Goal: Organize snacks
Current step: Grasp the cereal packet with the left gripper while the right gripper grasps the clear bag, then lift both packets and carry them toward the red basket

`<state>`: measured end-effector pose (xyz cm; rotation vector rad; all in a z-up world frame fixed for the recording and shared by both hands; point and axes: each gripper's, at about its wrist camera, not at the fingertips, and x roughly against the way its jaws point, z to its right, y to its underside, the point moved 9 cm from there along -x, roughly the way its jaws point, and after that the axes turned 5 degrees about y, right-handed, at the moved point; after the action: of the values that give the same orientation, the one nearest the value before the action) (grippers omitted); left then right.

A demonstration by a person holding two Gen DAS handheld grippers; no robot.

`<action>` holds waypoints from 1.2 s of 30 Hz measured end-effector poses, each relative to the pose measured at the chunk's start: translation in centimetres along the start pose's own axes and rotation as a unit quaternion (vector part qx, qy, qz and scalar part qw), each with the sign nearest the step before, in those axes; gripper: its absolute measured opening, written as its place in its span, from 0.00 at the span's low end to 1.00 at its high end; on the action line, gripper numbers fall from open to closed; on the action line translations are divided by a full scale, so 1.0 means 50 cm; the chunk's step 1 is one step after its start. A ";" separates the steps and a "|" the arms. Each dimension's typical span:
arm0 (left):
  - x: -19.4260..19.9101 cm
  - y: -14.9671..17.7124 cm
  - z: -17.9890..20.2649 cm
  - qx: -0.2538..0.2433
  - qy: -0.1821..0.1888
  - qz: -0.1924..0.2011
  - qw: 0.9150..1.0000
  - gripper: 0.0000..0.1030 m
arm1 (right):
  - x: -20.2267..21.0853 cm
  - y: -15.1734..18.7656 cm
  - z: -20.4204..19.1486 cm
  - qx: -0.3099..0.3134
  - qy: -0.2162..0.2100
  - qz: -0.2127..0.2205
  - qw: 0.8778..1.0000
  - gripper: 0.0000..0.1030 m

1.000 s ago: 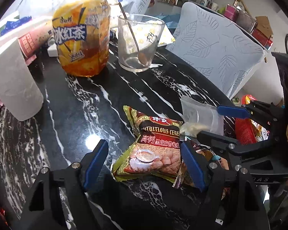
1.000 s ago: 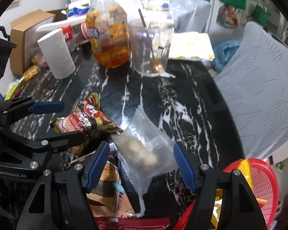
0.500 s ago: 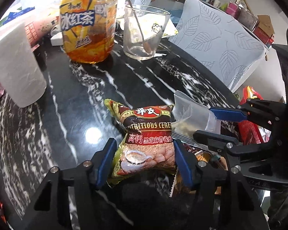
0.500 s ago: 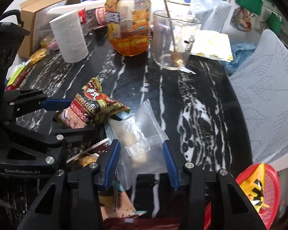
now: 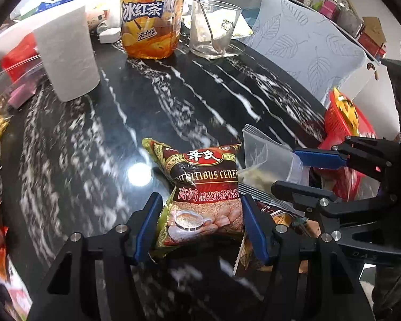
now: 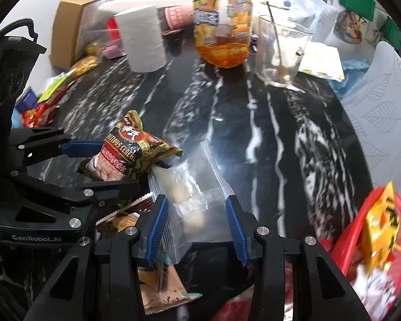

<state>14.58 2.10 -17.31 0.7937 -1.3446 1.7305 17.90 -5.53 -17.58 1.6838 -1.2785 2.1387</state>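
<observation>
Gripping step: left gripper (image 5: 200, 219) clamps red-brown foil cereal packet (image 5: 204, 190); right gripper (image 6: 197, 227) pinches clear plastic snack bag (image 6: 189, 195) beside it. Next, likely carrying both to red mesh basket (image 6: 344, 243).

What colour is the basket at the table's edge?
Red: the plastic mesh basket shows best in the right wrist view.

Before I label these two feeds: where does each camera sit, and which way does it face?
Left wrist: on the left tongs, looking down along them at the cereal bag they grip; right tongs at the right edge.
Right wrist: on the right tongs, looking down at the clear bag they grip; left tongs on the left.
Shared: both bags, tea bottle, glass, paper roll.
</observation>
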 end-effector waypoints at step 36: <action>0.040 0.077 0.017 0.027 0.029 -0.003 0.999 0.57 | 0.048 0.124 -0.076 -0.088 -0.026 0.007 0.996 0.46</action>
<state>10.25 1.23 -17.24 0.7702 -1.2600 1.7789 10.71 -7.76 -18.87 1.6736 -1.4496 1.9361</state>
